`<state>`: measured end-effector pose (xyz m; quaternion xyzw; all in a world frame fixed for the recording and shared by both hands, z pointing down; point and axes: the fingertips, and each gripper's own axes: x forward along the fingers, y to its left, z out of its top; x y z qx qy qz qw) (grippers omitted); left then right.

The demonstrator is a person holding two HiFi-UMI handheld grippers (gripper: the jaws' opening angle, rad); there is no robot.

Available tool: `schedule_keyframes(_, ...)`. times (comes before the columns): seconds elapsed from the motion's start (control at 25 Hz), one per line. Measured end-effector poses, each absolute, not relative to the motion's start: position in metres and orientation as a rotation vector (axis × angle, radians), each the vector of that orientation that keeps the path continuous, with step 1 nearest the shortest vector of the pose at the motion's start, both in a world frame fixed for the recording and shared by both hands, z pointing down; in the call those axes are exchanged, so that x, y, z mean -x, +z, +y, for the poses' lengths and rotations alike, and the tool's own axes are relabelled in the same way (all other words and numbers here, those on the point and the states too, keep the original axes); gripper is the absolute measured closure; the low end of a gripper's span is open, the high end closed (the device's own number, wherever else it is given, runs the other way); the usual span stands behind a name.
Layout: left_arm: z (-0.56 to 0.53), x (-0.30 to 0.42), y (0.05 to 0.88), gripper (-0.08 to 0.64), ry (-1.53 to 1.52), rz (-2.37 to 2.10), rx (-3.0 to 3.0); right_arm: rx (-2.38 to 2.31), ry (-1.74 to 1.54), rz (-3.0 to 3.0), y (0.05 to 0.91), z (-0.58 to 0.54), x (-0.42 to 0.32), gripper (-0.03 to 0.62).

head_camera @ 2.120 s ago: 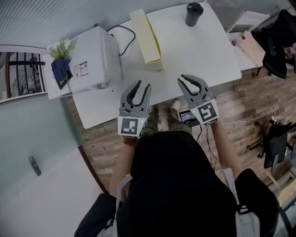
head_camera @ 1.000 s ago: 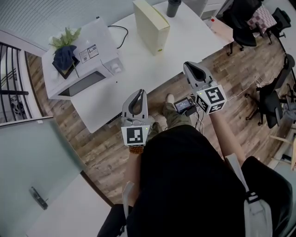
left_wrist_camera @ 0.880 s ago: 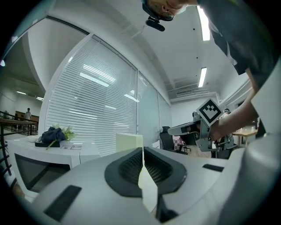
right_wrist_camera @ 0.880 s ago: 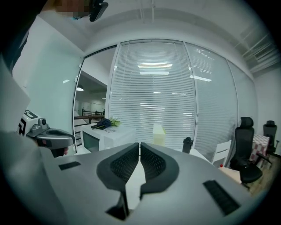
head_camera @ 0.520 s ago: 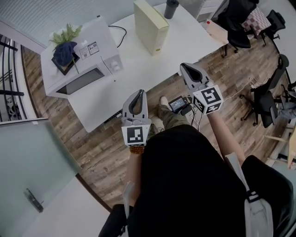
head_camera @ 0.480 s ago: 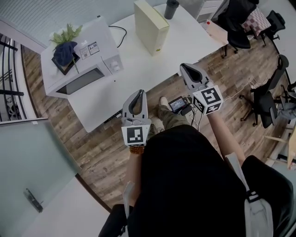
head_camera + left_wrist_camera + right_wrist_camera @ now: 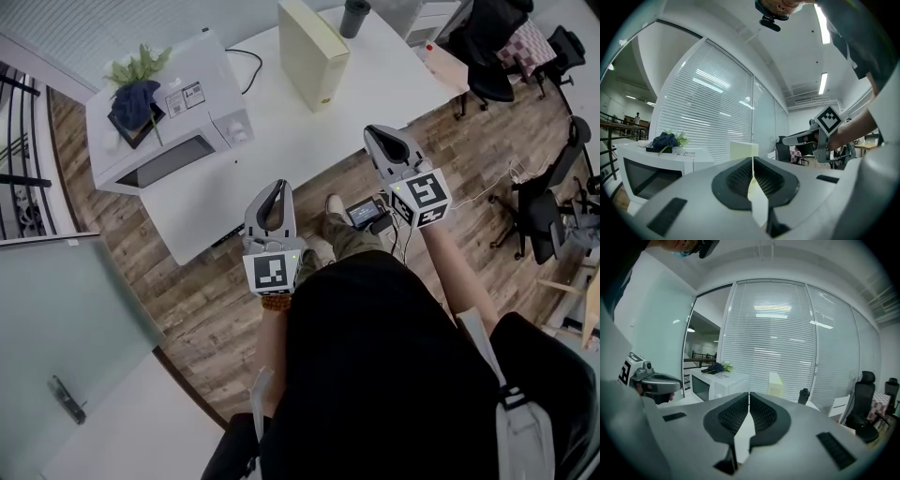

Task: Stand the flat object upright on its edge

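Note:
The flat object is a pale yellow box (image 7: 314, 52) that stands upright on its narrow edge on the white table (image 7: 309, 131). It also shows far off in the left gripper view as the box (image 7: 743, 150), and in the right gripper view as the box (image 7: 776, 383). My left gripper (image 7: 277, 187) hangs over the wood floor, short of the table's near edge, jaws shut with nothing between them (image 7: 753, 161). My right gripper (image 7: 380, 136) is also off the table, near its front edge, shut and empty (image 7: 749, 397). Neither touches the box.
A white microwave (image 7: 169, 122) with a potted plant (image 7: 136, 89) on top fills the table's left end. A dark cup (image 7: 354, 17) stands behind the box. Office chairs (image 7: 497, 47) and cables are on the floor to the right.
Both grippers stood open at the table's edge two seconds ago; now both are shut and drawn back over the floor. The box stays upright where it was.

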<state>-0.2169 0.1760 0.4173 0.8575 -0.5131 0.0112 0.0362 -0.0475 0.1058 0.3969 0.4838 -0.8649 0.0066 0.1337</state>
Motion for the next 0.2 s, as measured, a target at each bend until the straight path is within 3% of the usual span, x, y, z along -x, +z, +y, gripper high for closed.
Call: schedule_keyframes(0.2, 0.1769, 0.2170, 0.4240, 0.545, 0.058, -1.576, -2.624, -1.402, 0.023, -2.505, 0.4007, 0.1030, 0.0465, 0.580)
